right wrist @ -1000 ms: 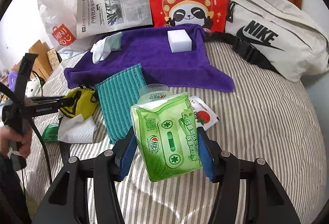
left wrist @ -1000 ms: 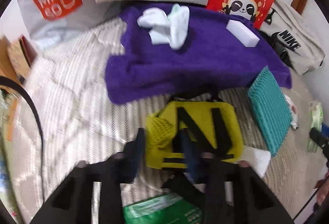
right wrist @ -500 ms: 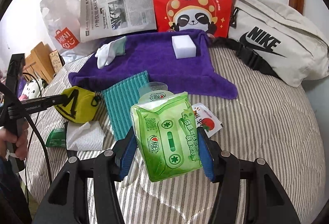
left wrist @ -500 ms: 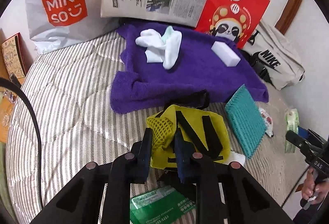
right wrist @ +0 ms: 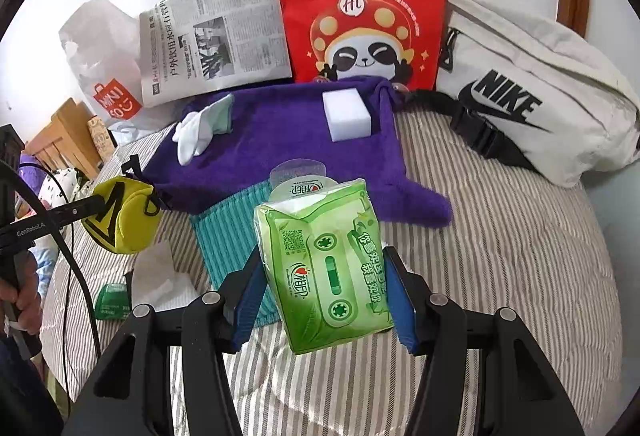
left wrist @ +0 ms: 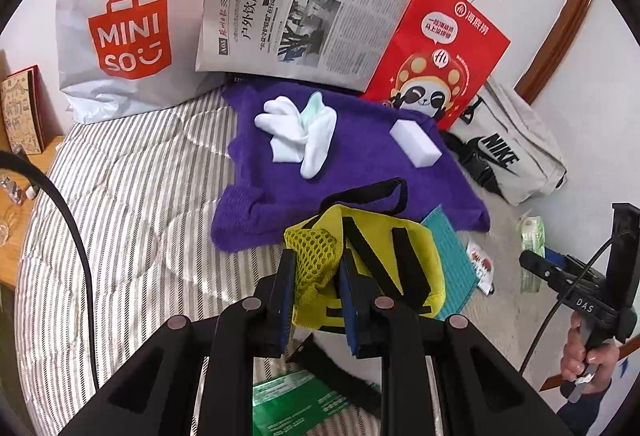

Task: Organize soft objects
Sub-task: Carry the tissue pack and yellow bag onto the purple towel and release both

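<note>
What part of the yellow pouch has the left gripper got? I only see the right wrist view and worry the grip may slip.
Observer: The left gripper has just been closing its jaws on the mesh pocket at the corner of the yellow pouch; the mesh is bunched between them.
Operator: Is the strap caught anywhere?
Observer: The black strap loop arches up behind the pouch, in front of the purple towel, and looks free.
</note>
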The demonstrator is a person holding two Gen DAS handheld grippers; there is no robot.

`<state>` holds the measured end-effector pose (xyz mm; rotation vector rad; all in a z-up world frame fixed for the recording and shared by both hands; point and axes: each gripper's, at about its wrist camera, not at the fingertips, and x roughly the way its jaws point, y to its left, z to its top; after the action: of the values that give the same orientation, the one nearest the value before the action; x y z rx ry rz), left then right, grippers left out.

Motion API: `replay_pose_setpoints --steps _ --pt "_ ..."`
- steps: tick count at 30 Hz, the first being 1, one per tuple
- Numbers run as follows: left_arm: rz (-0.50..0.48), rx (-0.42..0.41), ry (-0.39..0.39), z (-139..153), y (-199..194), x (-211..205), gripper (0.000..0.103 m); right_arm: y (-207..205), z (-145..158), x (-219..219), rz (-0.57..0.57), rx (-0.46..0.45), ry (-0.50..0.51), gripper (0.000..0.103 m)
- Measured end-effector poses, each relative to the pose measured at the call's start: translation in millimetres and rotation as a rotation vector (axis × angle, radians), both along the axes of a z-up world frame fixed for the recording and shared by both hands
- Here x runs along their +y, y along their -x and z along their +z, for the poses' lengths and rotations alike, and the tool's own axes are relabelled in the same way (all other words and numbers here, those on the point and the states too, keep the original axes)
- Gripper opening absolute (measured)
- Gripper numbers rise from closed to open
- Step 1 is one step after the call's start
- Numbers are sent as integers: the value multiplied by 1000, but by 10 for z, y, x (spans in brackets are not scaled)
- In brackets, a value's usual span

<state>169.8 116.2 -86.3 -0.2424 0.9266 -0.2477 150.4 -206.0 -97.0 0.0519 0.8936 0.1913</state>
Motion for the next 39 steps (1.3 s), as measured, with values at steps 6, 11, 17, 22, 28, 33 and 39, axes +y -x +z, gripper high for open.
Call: replay_pose_setpoints --steps 6,11,17,22,28,33,39 --pt "-13 -11 10 77 -73 -65 20 -102 47 -50 -26 3 -29 56" --pt "-24 -30 10 157 -119 -89 20 -219 81 -38 -34 7 -21 56" --pt "-15 -42 20 208 -201 -69 20 -390 105 -16 -32 4 -11 56" --pt "-6 -28 42 150 -315 -51 20 -604 56 29 -24 24 5 56" --pt "-7 -15 62 109 -487 -54 20 -1014 -75 66 -28 75 31 56" --pt "-9 -6 69 70 -638 -64 20 -1288 -232 101 -29 121 57 56" --pt "-8 9 74 -3 -806 -73 20 -1554 -410 160 -15 170 93 55"
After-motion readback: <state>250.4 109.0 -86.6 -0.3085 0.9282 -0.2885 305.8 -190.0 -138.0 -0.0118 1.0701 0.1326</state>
